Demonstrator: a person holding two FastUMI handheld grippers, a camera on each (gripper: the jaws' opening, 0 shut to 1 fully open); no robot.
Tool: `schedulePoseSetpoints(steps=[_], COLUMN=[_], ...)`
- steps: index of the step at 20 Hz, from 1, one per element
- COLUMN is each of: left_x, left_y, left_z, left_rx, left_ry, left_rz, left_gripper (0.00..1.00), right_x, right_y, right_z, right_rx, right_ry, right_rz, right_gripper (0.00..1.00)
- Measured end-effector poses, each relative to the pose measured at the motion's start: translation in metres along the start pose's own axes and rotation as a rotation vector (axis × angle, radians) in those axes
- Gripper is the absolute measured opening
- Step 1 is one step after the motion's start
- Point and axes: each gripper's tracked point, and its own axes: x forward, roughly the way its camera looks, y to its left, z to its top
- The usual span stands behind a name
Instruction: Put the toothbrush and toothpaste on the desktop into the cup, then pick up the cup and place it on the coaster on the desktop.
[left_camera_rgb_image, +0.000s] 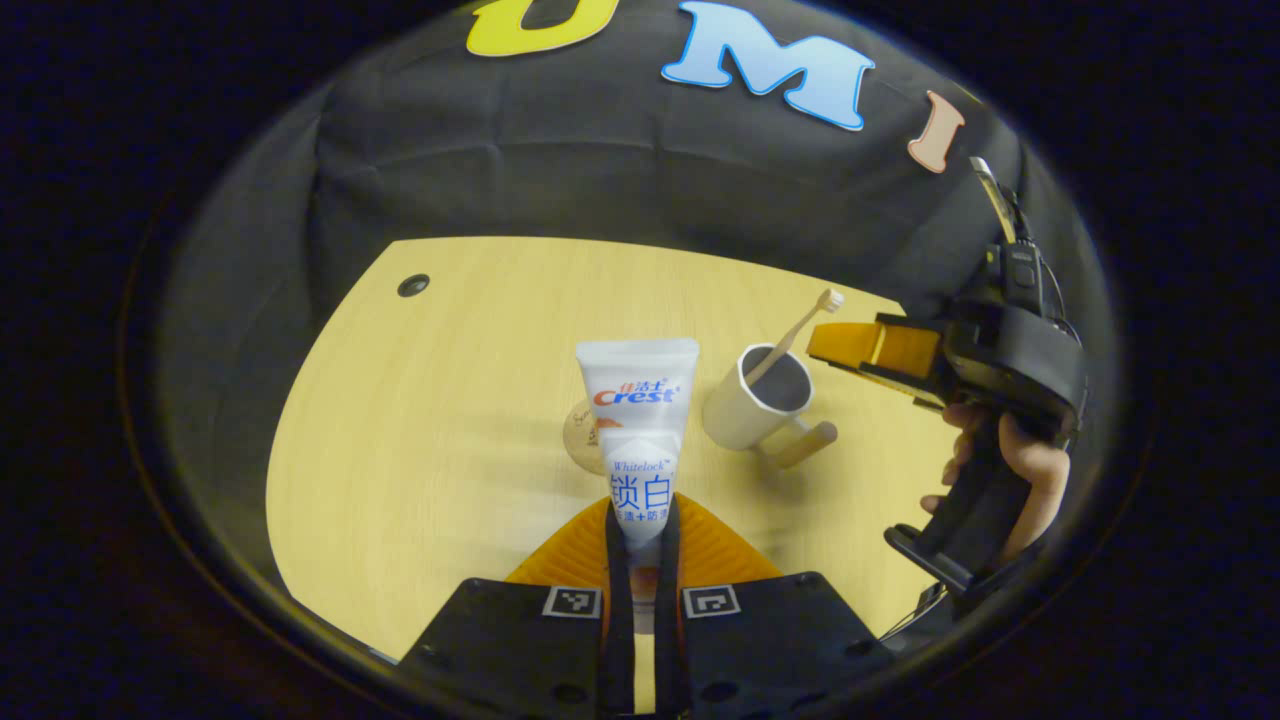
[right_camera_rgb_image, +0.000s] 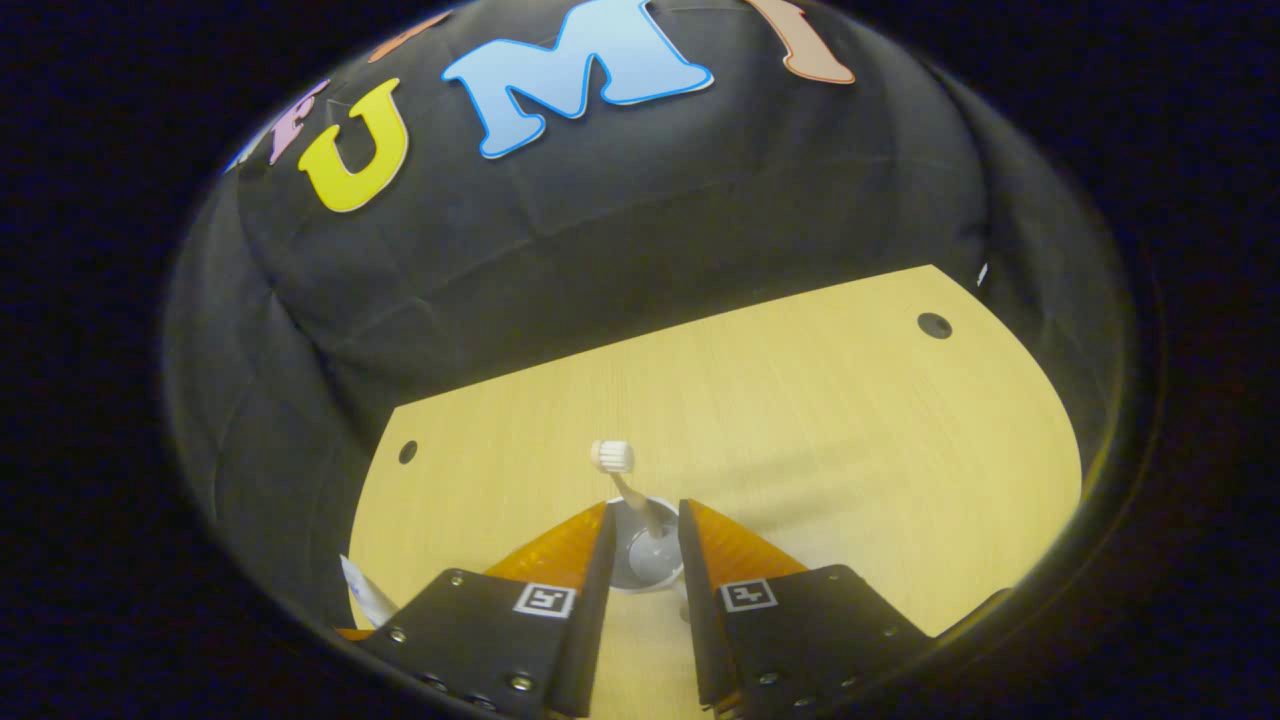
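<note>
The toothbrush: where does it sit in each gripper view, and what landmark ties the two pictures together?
Left gripper view: toothbrush right of centre, leaning in the cup, head up.
Right gripper view: low centre, rising from the cup between this gripper's fingers.
Shared landmark: the cup.

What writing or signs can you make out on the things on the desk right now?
toothpaste tube: printed wording down its front; lowest line too small to read.
coaster: faint print, unreadable, mostly behind the tube.
left claw: two square coded markers, no words.
cup, toothbrush: nothing visible.
</note>
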Motion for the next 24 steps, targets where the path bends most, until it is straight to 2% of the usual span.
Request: schedulePoseSetpoints(steps=[1,2,3,4,10,15,20,23,24], left_x=[0.004,0.009,0.015,0.025,0.068,0.075,0.093,0.115,0.125], left_y=[0.003,0.004,0.002,-0.004,-0.042,-0.079,-0.104,-0.115,-0.117], left_z=[0.008,0.018,0.028,0.04,0.078,0.132,0.16,0.158,0.159], left_rx=[0.011,0.021,0.026,0.034,0.057,0.082,0.14,0.134,0.123], left_ry=[-0.015,-0.033,-0.054,-0.072,-0.148,-0.31,-0.42,-0.409,-0.401], left_rz=[-0.006,-0.017,-0.035,-0.058,-0.165,-0.276,-0.329,-0.332,-0.328], left_gripper=[0.16,0.16,0.14,0.17,0.16,0.15,0.15,0.17,0.14], right_x=[-0.005,-0.012,-0.017,-0.023,-0.05,-0.069,-0.081,-0.092,-0.095], right_y=[-0.006,-0.013,-0.019,-0.027,-0.086,-0.135,-0.179,-0.197,-0.203], right_z=[0.001,0.001,0.002,0.001,-0.012,-0.033,-0.051,-0.058,-0.057], right_rx=[0.008,0.016,0.028,0.041,0.108,0.178,0.239,0.253,0.255], right_ry=[-0.007,-0.018,-0.029,-0.037,-0.051,-0.032,-0.01,-0.01,-0.008], right_rz=[-0.009,-0.012,-0.015,-0.019,-0.09,-0.153,-0.212,-0.237,-0.242], right_gripper=[0.46,0.41,0.41,0.46,0.47,0.46,0.47,0.47,0.46])
